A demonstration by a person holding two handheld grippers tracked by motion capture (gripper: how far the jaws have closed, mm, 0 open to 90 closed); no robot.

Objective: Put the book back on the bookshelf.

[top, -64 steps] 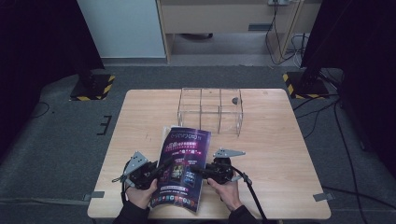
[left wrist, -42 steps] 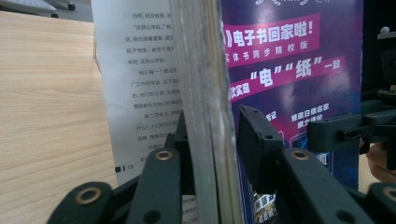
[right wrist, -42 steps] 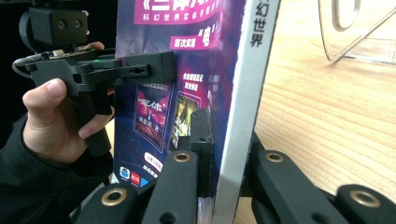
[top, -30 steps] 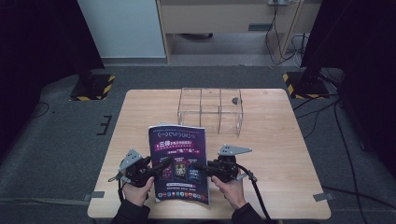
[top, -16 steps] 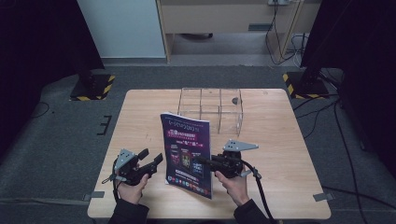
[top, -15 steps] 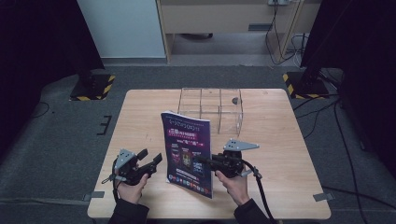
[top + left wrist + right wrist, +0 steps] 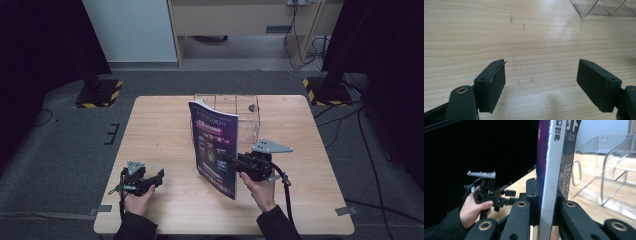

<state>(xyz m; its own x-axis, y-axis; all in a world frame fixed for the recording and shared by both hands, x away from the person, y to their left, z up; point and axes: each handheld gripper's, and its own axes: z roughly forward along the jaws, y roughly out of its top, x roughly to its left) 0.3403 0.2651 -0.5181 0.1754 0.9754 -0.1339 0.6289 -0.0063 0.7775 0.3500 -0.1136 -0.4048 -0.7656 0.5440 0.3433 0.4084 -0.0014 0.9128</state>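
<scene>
- The right gripper [image 7: 227,159] pinches the magazine [image 7: 215,145] by its spine and stands it upright over the table's [image 7: 160,125] middle, lifted from lying flat a moment ago
- The left gripper [image 7: 159,175], jaws just opened and empty, sits near the front-left edge
- One hand alone can now carry it toward the clear rack [image 7: 250,107] at the far edge

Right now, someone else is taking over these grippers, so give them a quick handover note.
Right gripper: shut on the magazine's spine, holding it upright above the table.
Left gripper: jaws have just been opening, nothing between them, low over bare wood near the front left.
Clear acrylic rack: stands at the table's far side, behind the magazine.
Done: magazine lifted and stood on edge, carried by one gripper.
Left: probably slotting it into the rack; not yet started.
</scene>
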